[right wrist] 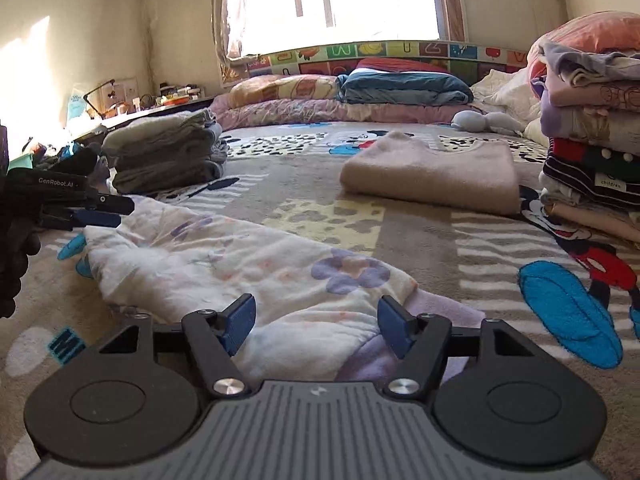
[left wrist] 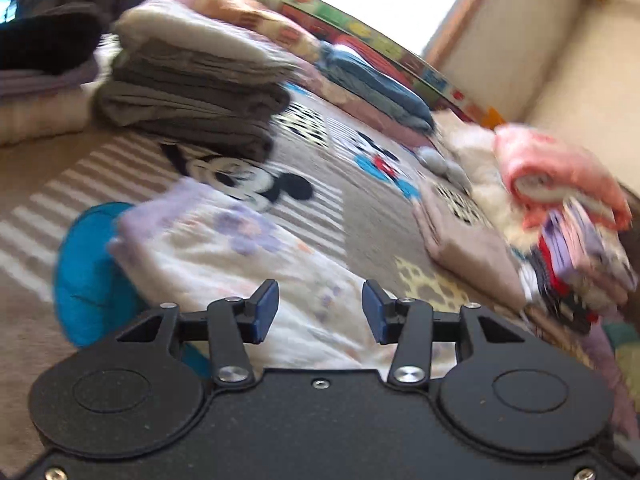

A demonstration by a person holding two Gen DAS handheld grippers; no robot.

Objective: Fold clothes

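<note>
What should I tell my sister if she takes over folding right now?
Left hand-held gripper: open, holding nothing, above the flowery cloth.
Right hand-held gripper: open, holding nothing, at the cloth's near end.
The cloth lies partly folded on the cartoon blanket.
Done: a gray stack, a beige sweater, a mixed pile.
Left: probably finish folding the flowery cloth and stack it.

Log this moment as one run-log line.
left tool open | right tool open | both over floral garment on bed | nothing held | fold pending
</note>
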